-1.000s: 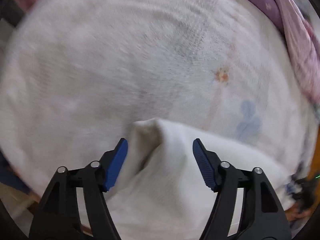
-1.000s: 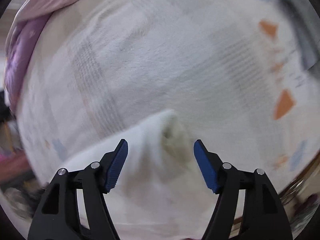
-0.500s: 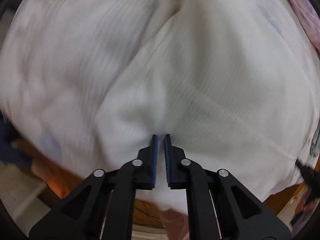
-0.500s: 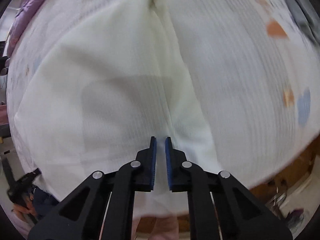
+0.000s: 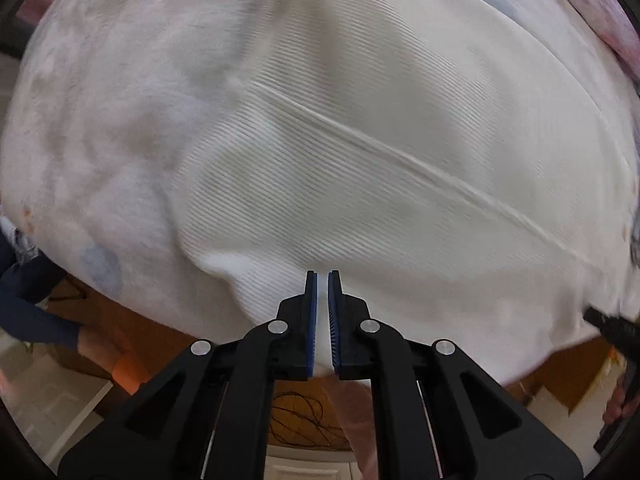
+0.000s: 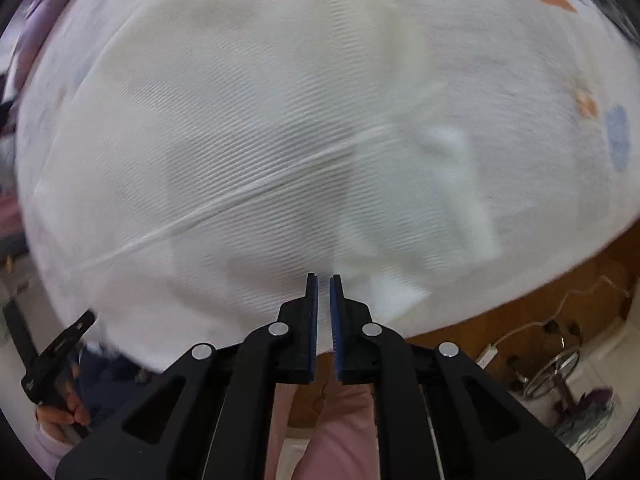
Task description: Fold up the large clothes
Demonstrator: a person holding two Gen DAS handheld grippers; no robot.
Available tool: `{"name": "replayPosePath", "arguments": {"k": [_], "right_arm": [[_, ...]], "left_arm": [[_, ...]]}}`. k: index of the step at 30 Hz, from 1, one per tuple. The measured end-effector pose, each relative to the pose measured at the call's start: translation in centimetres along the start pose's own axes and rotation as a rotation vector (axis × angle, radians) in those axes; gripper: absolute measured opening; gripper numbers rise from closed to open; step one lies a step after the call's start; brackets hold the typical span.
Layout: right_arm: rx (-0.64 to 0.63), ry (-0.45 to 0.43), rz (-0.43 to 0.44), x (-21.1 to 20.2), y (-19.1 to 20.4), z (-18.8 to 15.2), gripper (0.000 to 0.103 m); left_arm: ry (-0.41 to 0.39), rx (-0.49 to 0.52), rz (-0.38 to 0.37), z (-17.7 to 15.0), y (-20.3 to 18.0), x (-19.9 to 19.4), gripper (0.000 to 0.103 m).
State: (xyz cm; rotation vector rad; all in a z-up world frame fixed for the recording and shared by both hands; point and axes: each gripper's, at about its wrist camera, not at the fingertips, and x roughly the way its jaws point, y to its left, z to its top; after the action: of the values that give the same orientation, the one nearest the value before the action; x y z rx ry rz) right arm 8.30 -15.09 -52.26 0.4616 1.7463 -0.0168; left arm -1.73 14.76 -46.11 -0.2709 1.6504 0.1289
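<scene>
The white ribbed garment (image 5: 400,152) lies spread over the patterned blanket (image 5: 100,128). Each hand-held gripper, left (image 5: 322,280) and right (image 6: 323,282), pinches the garment's near hem, jaws nearly closed. An uneven pull could slip the thin fabric free, skewing the fold.
</scene>
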Motion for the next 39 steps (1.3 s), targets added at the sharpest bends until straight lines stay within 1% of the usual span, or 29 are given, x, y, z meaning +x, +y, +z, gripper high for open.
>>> {"name": "replayPosePath", "arguments": {"k": [2, 3, 4, 5, 7, 8, 9, 10, 12, 14, 16, 17, 18, 20, 22, 23, 24, 26, 27, 28, 29, 30, 31, 32, 33, 34, 36, 38, 39], "right_arm": [[-0.042, 0.023, 0.000, 1.6, 1.6, -0.3, 0.006], [-0.053, 0.055, -0.016, 3.3, 2.3, -0.3, 0.006], [-0.059, 0.081, -0.044, 5.1, 2.6, -0.4, 0.005], [-0.064, 0.067, -0.057, 5.6, 3.1, -0.8, 0.004], [-0.059, 0.089, -0.074, 5.0, 3.4, -0.5, 0.006], [-0.054, 0.099, -0.066, 4.5, 3.6, -0.3, 0.008], [-0.048, 0.092, -0.027, 3.5, 3.8, -0.2, 0.008], [-0.057, 0.073, 0.006, 2.6, 4.2, -0.1, 0.008], [-0.094, 0.032, 0.022, 0.7, 5.7, 0.8, 0.008], [-0.116, -0.018, 0.057, -1.0, 6.8, 1.5, 0.008], [-0.129, -0.067, 0.113, -2.5, 8.6, 3.8, 0.008], [-0.141, -0.088, 0.129, -2.9, 8.5, 4.5, 0.008], [-0.161, -0.111, 0.140, -3.3, 9.5, 5.8, 0.008], [-0.207, -0.154, 0.145, -4.1, 12.9, 9.3, 0.008], [-0.248, -0.182, 0.172, -3.9, 15.6, 12.1, 0.008], [-0.265, -0.193, 0.175, -3.3, 17.1, 11.5, 0.008], [-0.292, -0.206, 0.178, -2.7, 18.6, 12.2, 0.008], [-0.332, -0.198, 0.183, -1.0, 19.7, 14.9, 0.008], [-0.346, -0.177, 0.158, 0.4, 20.5, 15.7, 0.005], [-0.369, -0.156, 0.104, 1.9, 20.9, 15.9, 0.000], [-0.400, -0.145, 0.092, 2.8, 20.4, 15.7, 0.000], [-0.426, -0.146, 0.100, 2.8, 19.7, 15.8, 0.000], [-0.442, -0.155, 0.091, 2.6, 19.0, 15.7, 0.000], [-0.453, -0.161, 0.077, 2.0, 17.6, 15.4, 0.000], [-0.453, -0.160, 0.061, 1.5, 15.9, 15.2, 0.000], [-0.441, -0.166, 0.030, 0.9, 13.8, 15.0, 0.000], [-0.403, -0.173, 0.008, -0.2, 10.4, 14.5, 0.000], [-0.357, -0.176, 0.000, -1.5, 6.8, 13.7, 0.000], [-0.328, -0.186, -0.100, -1.9, 5.4, 13.5, 0.000]], "left_arm": [[0.041, 0.033, -0.032, -0.9, -1.9, 1.7, 0.007], [0.068, 0.047, -0.021, -1.2, -2.6, 2.9, 0.006], [0.075, 0.063, 0.008, -1.6, -3.3, 4.3, 0.006], [0.057, 0.074, 0.029, -1.7, -3.7, 4.7, 0.006], [0.073, 0.067, 0.047, -1.3, -4.3, 4.4, 0.004], [0.079, 0.046, 0.022, -1.0, -4.3, 3.6, 0.004], [0.061, 0.040, -0.021, -0.7, -4.6, 2.5, 0.005], [0.035, 0.050, -0.045, -0.5, -5.0, 1.5, 0.005], [-0.009, 0.089, -0.042, 0.2, -6.1, -0.1, 0.005], [-0.058, 0.103, -0.074, 1.9, -7.3, -1.7, 0.005], [-0.103, 0.099, -0.119, 4.2, -8.2, -2.5, 0.005], [-0.127, 0.107, -0.131, 5.5, -8.9, -2.8, 0.005], [-0.148, 0.116, -0.136, 6.8, -9.6, -3.1, 0.005], [-0.202, 0.136, -0.160, 10.2, -11.3, -3.3, 0.005], [-0.231, 0.148, -0.188, 12.7, -12.4, -2.8, 0.005], [-0.231, 0.152, -0.188, 13.7, -12.9, -2.4, 0.005], [-0.233, 0.151, -0.187, 15.2, -13.3, -1.7, 0.005], [-0.239, 0.149, -0.181, 17.4, -13.2, -0.2, 0.005], [-0.231, 0.147, -0.168, 18.3, -12.6, 0.5, 0.003], [-0.219, 0.143, -0.180, 18.0, -12.0, 1.0, 0.003], [-0.211, 0.136, -0.205, 18.2, -11.5, 1.1, 0.003], [-0.215, 0.138, -0.207, 18.2, -10.8, 0.9, 0.003], [-0.245, 0.151, -0.130, 18.0, -10.1, 0.4, 0.002], [-0.271, 0.171, -0.088, 17.7, -8.9, -0.1, 0.002], [-0.263, 0.172, -0.120, 17.5, -8.1, -0.1, 0.002], [-0.252, 0.164, -0.130, 17.3, -6.9, -0.1, 0.002], [-0.257, 0.151, -0.015, 17.1, -4.7, -0.2, 0.002], [-0.260, 0.064, -0.027, 17.1, -1.8, -0.9, 0.002], [-0.267, 0.024, -0.014, 16.9, -0.3, -1.4, 0.002]]}}
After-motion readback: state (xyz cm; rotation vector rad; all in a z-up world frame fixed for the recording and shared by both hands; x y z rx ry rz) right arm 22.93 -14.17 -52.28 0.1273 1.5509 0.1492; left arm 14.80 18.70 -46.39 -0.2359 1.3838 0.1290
